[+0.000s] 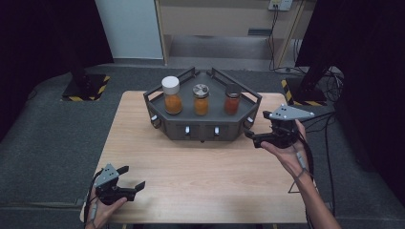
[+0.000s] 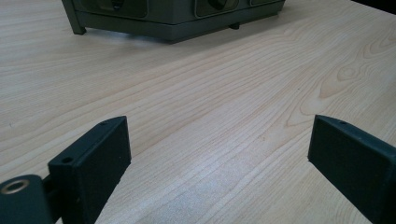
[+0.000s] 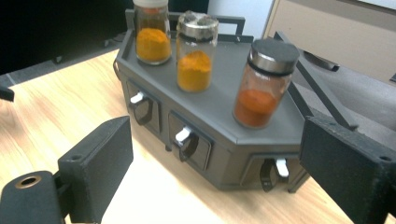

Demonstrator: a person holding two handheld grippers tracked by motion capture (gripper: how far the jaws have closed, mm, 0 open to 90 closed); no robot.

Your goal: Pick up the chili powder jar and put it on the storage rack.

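**Two hand-held grippers at a wooden desk with a spice-jar rack**

The person's right hand [image 1: 286, 150] comes in from the desk's right edge, palm up, holding the right gripper [image 1: 253, 137] level, its jaws spread with nothing between them. It points at the right front corner of a dark grey, angular rack [image 1: 203, 128] that stands at the middle of the desk's far edge. The left gripper [image 1: 133, 179] sits low near the desk's front left corner, cradled in the left hand [image 1: 107, 207]; its flat black jaws are spread wide over bare wood.

Three glass jars stand in a row on the rack's top. The left jar [image 1: 172, 95], with a white lid, holds yellow-orange powder. The middle jar [image 1: 201, 99], with a metal lid, holds orange powder. The right jar [image 1: 232, 99], with a dark lid, holds red-orange powder filling about its lower half.

The rack's front faces carry small recessed knobs [image 3: 184, 137] with pale handles. The desk [image 1: 200, 181] is light wood with visible grain.
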